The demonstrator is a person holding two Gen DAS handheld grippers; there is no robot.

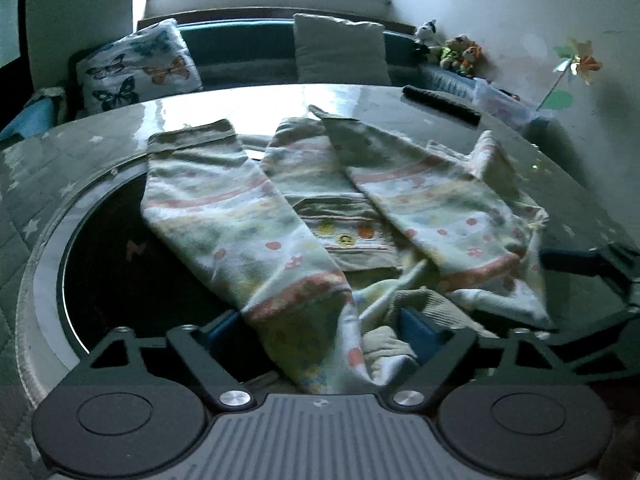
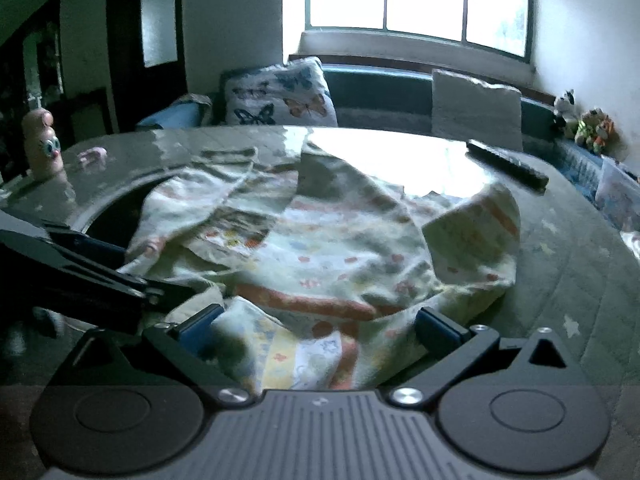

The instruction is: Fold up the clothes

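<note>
At six o'clock, my left gripper (image 1: 320, 336) and right gripper (image 2: 316, 332) gape wide astride the patterned pyjama top (image 1: 280, 216); bare table (image 1: 380, 100) at twelve.

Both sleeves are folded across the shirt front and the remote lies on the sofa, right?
Not quite. The remote lies on the table, beyond the shirt, as the left wrist view shows. Both sleeves are indeed folded across the front.
</note>
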